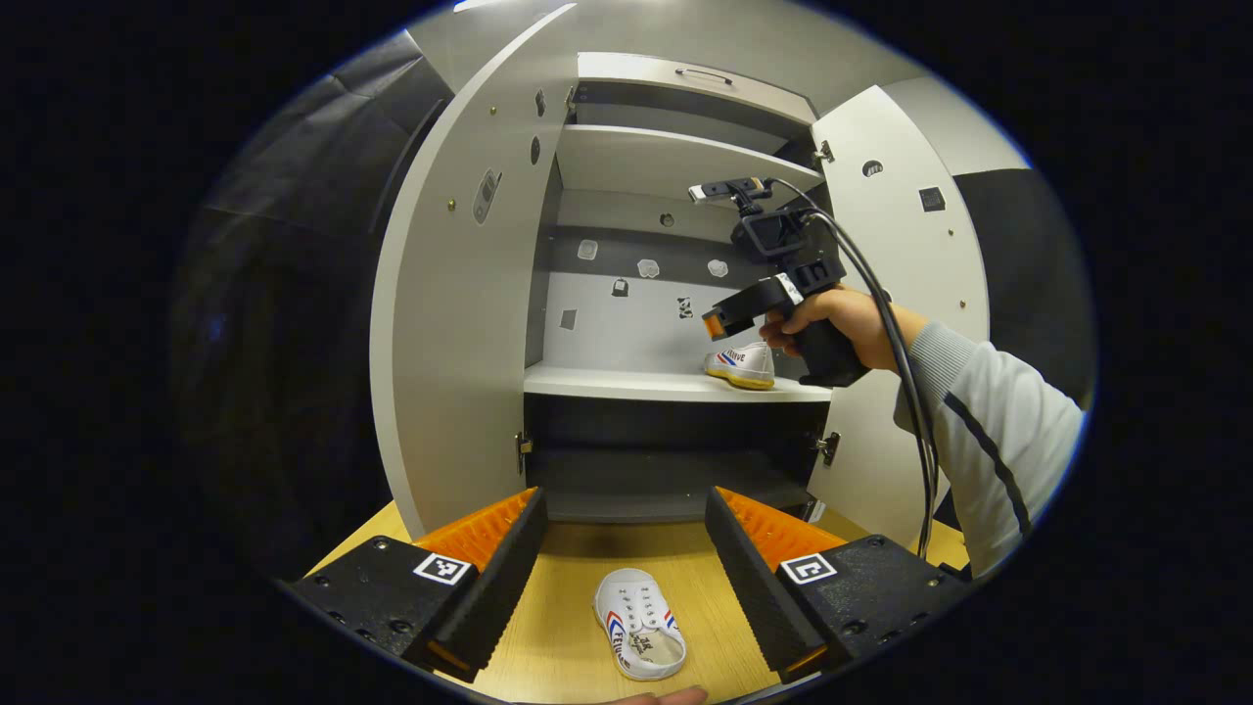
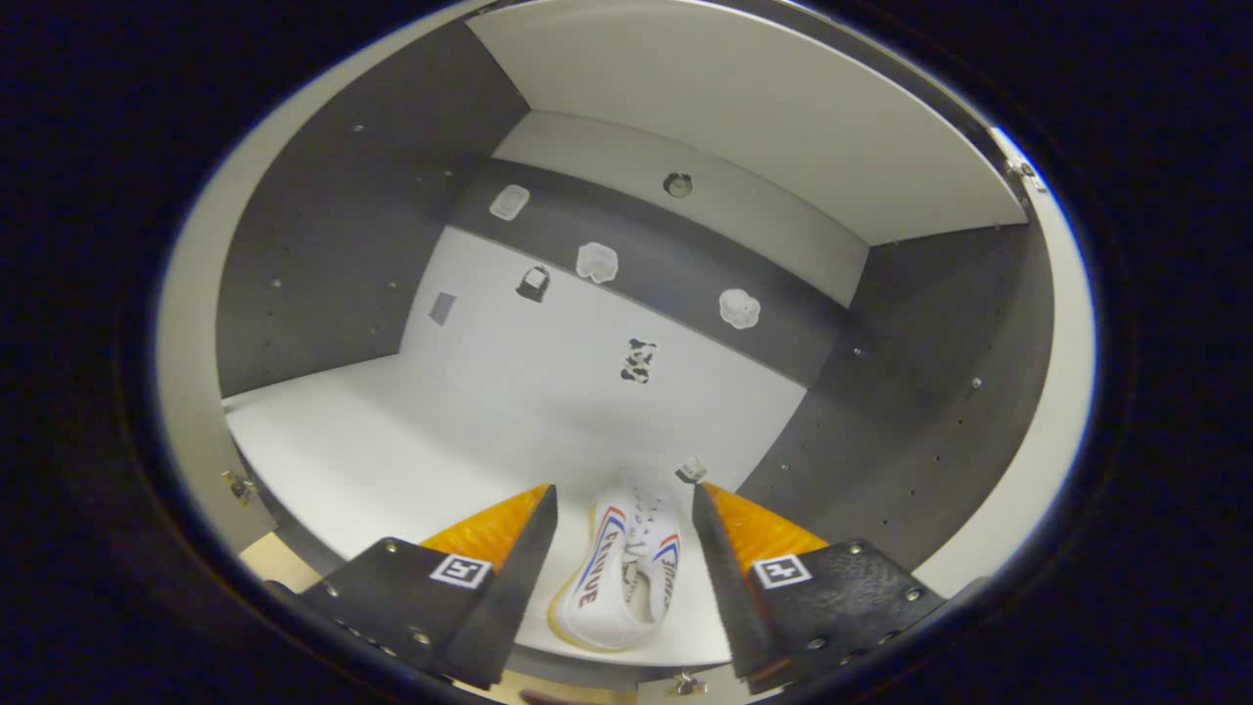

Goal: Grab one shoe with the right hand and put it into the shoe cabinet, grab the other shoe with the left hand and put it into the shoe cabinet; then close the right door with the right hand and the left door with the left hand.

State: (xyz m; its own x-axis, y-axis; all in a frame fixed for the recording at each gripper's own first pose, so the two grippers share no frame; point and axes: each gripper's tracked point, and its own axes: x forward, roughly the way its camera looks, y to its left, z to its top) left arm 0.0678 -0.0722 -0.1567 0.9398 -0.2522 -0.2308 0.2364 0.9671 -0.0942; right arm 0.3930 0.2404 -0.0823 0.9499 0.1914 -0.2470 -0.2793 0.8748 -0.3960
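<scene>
Mostly, left gripper view: left gripper [image 1: 624,534] spread wide above floor shoe [image 1: 639,624], toe toward the shoe cabinet [image 1: 460,294], long axis along the fingers; the right gripper [image 1: 729,318] hovers over shelf shoe [image 1: 741,364]. Right gripper view: right gripper [image 2: 623,529] spread, straddling without touching that shelf shoe [image 2: 619,573], toe pointing inward near the shelf's [image 2: 392,431] right wall.

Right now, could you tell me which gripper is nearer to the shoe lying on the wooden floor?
Left. The left gripper hangs open just above the shoe on the floor. The right gripper is up at the shelf, over the other shoe.
</scene>
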